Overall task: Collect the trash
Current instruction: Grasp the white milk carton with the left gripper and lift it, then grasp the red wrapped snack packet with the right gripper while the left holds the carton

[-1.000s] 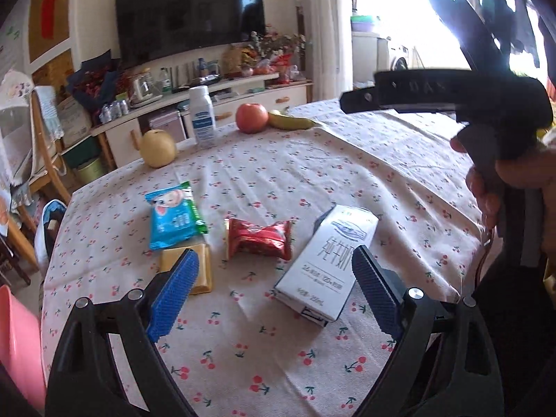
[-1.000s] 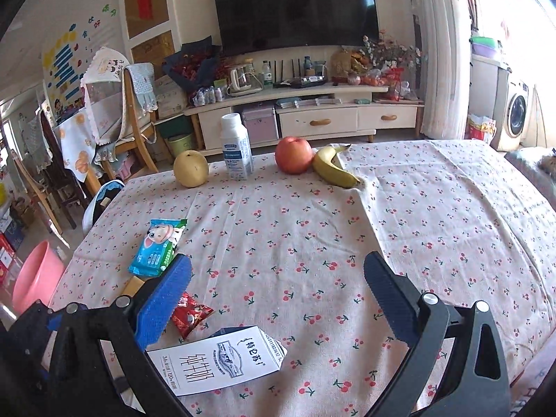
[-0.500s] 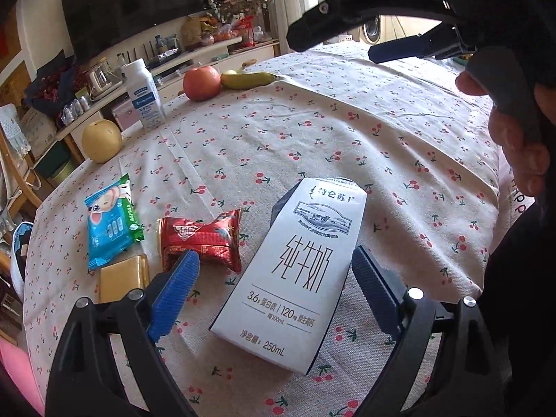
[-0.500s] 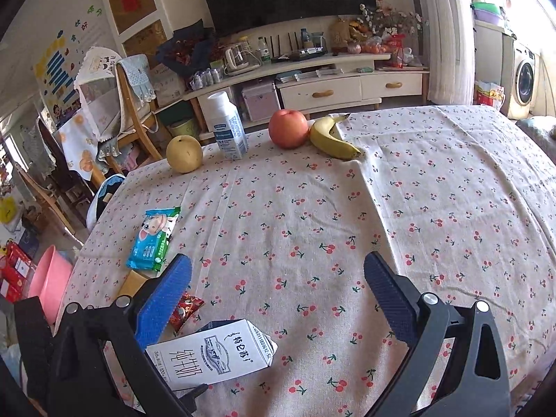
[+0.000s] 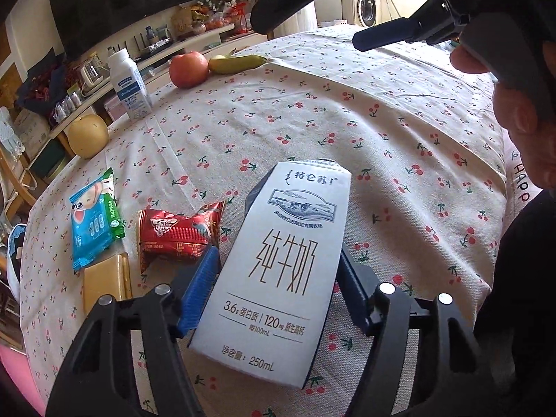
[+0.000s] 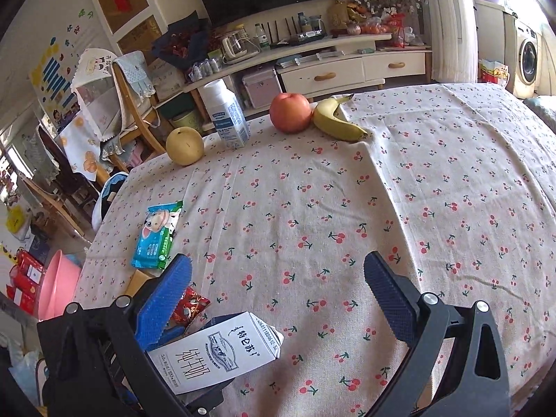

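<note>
A white milk carton (image 5: 288, 253) lies on the cherry-print tablecloth (image 5: 347, 111). My left gripper (image 5: 278, 255) straddles it, jaws closing, and both blue pads touch its long sides. Left of it lie a red snack wrapper (image 5: 177, 232), a blue wipes pack (image 5: 93, 219) and a flat yellow packet (image 5: 106, 285). In the right wrist view my right gripper (image 6: 278, 264) hangs open above bare cloth, with nothing between its fingers. The carton (image 6: 222, 354) shows at its lower left, with the red wrapper (image 6: 189, 307) and the wipes pack (image 6: 158, 234) beyond.
At the table's far edge stand a pear (image 6: 184, 146), a white bottle (image 6: 226, 118), an apple (image 6: 290, 113) and a banana (image 6: 338, 121). A pink basin (image 6: 57, 288) and a wooden chair (image 6: 135, 104) are off the left side. A hand (image 5: 514, 114) holds the right gripper.
My left gripper came down and forward over the milk carton, and its jaws narrowed from wide open onto the carton's sides. The right gripper dipped slightly and stayed open.
</note>
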Motion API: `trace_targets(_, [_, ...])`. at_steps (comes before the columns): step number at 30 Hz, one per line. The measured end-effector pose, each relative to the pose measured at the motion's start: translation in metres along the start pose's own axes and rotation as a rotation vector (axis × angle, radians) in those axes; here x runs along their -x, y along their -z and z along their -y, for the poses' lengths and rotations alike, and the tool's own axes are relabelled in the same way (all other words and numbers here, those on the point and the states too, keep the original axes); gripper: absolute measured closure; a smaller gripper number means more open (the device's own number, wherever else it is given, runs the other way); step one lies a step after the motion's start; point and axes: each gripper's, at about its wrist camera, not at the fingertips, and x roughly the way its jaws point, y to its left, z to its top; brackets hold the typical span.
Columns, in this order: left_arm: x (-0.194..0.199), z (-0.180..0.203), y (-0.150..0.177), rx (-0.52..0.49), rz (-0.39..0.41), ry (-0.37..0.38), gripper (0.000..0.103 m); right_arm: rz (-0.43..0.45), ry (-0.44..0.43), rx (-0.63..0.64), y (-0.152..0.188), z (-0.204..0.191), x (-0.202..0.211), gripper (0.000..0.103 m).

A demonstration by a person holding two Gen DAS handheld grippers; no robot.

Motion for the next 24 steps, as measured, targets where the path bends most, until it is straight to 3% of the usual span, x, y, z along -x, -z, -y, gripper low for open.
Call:
trace_targets(4, [0.003, -0.006, 0.002, 0.042, -0.004, -0.009, 0.047, -0.037, -0.028, -0.009, 0.001, -0.003, -0.008, 0.005])
trace_targets(16, [0.039, -0.057, 0.015, 0.285, 0.063, 0.041, 0.049, -0.091, -0.059, 0.044, 0.009, -0.022, -0.025, 0.005])
trace_targets(20, [0.054, -0.081, 0.022, 0.386, 0.114, 0.097, 0.049, -0.108, -0.061, 0.055, 0.011, -0.028, -0.032, 0.005])
trace_targets(24, [0.067, -0.105, 0.027, 0.463, 0.156, 0.083, 0.049, -0.131, -0.071, 0.095, 0.016, -0.041, -0.041, 0.005])
